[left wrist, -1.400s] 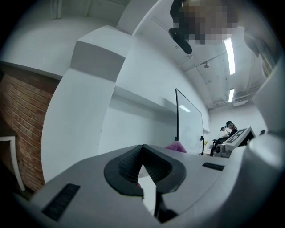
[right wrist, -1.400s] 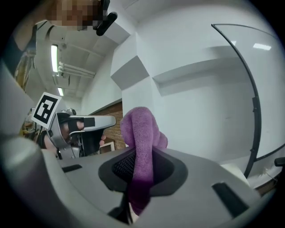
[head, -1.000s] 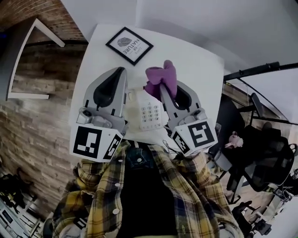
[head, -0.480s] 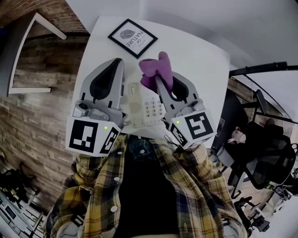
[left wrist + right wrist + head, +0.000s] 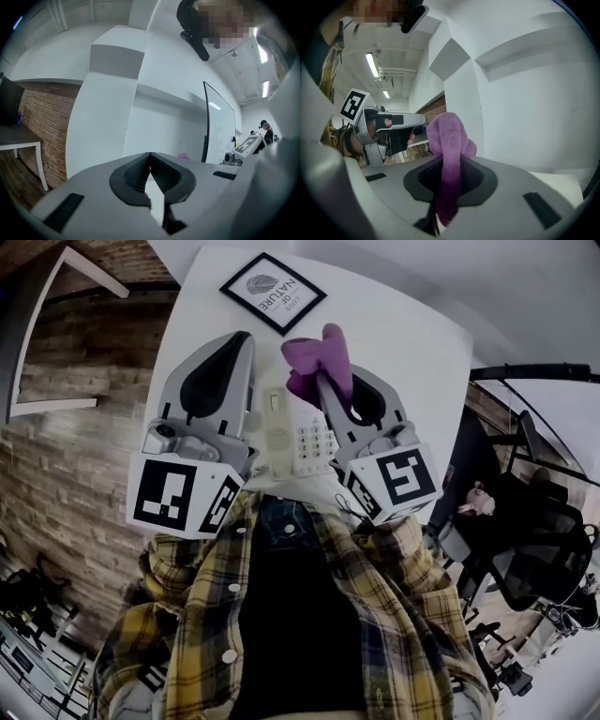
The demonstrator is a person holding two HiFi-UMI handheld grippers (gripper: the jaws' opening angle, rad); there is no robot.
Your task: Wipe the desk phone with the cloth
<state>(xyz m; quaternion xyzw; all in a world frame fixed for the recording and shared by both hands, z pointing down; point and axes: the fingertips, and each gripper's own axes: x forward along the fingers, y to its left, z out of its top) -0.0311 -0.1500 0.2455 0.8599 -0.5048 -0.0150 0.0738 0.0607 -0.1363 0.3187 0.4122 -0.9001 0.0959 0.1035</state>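
The phone (image 5: 298, 439) lies on the white table (image 5: 403, 362), its long axis running from the person out toward the frame (image 5: 273, 292). The handset is on its left side and the keypad on its right. Its near end is hidden behind the grippers' marker cubes.

The right gripper (image 5: 327, 390) is over the phone's right side, with its jaws pointing away from the person. They are clamped on the purple cloth (image 5: 319, 354). In the right gripper view the cloth runs lengthwise down the slot between the jaws and stands out past their tips, folded over at its top. In the head view that free end bunches above the phone's far end and points toward the frame. Whether it touches the phone cannot be told.

The left gripper (image 5: 246, 338) is just left of the phone, alongside the handset and parallel to the phone's long axis. Its own view shows the jaws pressed together at the tips with nothing between them.

The person's plaid shirt (image 5: 394, 615) fills the head view on the near side of the phone.
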